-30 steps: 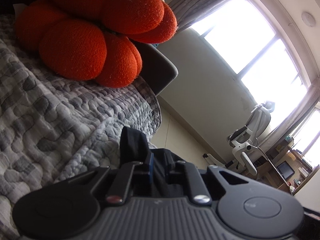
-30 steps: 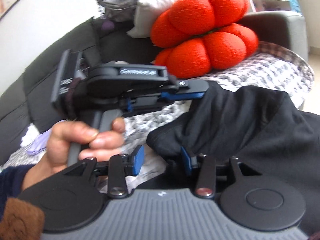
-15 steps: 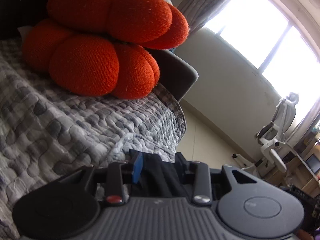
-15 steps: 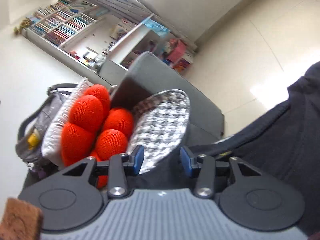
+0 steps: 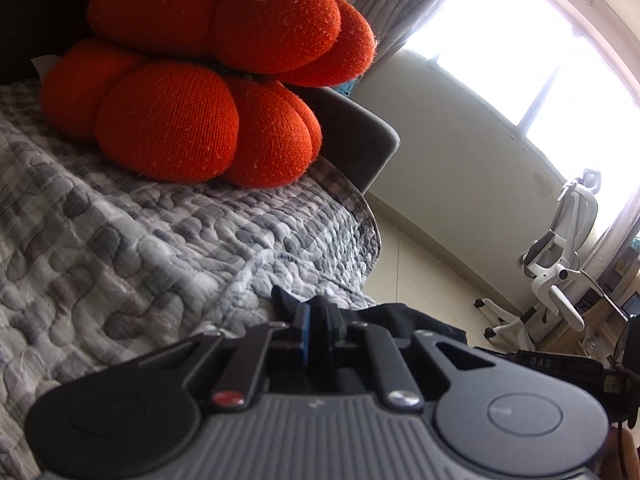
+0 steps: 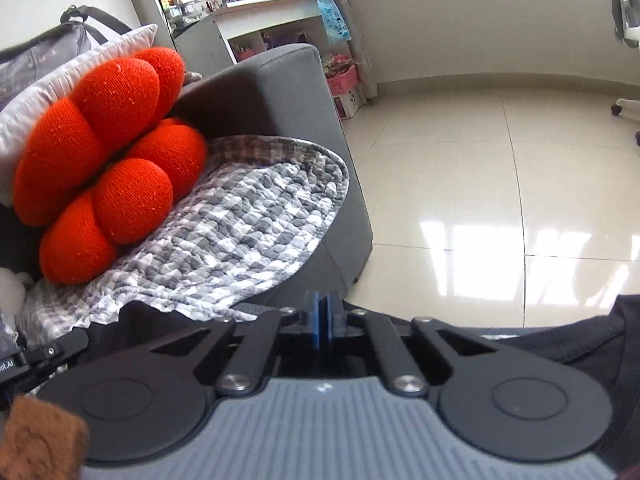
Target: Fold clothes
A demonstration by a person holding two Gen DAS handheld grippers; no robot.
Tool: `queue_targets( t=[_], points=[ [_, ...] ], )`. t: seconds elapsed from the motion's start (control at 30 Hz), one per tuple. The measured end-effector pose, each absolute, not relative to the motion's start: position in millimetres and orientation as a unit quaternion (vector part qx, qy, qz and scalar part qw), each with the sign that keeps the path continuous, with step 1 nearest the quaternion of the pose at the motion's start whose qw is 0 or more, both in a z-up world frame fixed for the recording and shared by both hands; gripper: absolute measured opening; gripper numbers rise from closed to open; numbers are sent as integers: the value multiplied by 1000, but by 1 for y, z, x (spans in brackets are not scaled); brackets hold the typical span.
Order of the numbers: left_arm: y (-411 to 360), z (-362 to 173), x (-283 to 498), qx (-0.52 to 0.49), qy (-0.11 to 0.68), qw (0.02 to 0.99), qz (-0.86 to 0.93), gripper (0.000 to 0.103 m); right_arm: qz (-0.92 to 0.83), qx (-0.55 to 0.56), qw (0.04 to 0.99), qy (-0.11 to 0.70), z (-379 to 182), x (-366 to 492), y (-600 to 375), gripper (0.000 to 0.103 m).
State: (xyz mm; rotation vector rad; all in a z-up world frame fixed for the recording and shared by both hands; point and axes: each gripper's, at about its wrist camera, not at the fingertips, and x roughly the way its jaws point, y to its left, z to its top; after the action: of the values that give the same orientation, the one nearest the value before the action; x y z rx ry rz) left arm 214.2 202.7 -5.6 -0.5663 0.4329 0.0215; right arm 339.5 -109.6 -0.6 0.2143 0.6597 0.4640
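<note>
While we look along the left tongs (image 5: 316, 320), their tips are pressed together on a fold of the black garment (image 5: 404, 316), which bunches up right at the pads and drapes off to the right over the edge of the grey checked quilt (image 5: 132, 248). They have just been closing, with that cloth between them.

Over on the right tongs (image 6: 322, 316), the blue pads sit flat against each other after closing too, and we honestly can't tell whether any cloth is caught in there. Black fabric shows low on both sides of that view, at the left by the quilt's edge (image 6: 136, 318) and at the far right, so the garment hangs just under and around the tool.

Behind all that, the orange pumpkin-shaped cushion (image 5: 208, 72) sits on the quilt, leaning against a white pillow (image 6: 72, 68), with the grey sofa arm (image 6: 280, 92) just beside it. Shiny tiled floor (image 6: 460, 184) fills the right view, and a white office chair (image 5: 560, 256) stands by the bright window (image 5: 532, 52) in the left one.
</note>
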Motion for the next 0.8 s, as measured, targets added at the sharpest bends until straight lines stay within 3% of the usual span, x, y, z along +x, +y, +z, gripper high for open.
queue_targets(
  t=[0.2, 0.33, 0.37, 0.4, 0.43, 0.53, 0.73, 0.8],
  points=[
    [209, 2, 193, -302, 132, 944, 15, 5, 188, 135, 941, 246, 17, 333, -122, 4],
    [210, -1, 199, -304, 156, 940, 23, 7, 196, 97, 921, 321, -6, 349, -108, 5],
    [211, -1, 200, -308, 161, 937, 24, 12, 196, 102, 925, 309, -2, 347, -111, 6],
    [213, -2, 200, -312, 163, 936, 26, 24, 196, 109, 927, 299, 0, 345, -115, 8],
    [215, -2, 199, -316, 163, 934, 29, 44, 195, 118, 926, 299, -1, 344, -119, 9],
    [213, 0, 199, -305, 166, 937, 28, 60, 195, 145, 927, 288, 1, 339, -128, 11],
    [199, 4, 206, -254, 189, 948, 42, 63, 208, 156, 926, 275, 5, 324, -131, 14],
    [197, 4, 209, -243, 199, 949, 41, 56, 214, 156, 924, 277, 4, 323, -130, 14]
  ],
)
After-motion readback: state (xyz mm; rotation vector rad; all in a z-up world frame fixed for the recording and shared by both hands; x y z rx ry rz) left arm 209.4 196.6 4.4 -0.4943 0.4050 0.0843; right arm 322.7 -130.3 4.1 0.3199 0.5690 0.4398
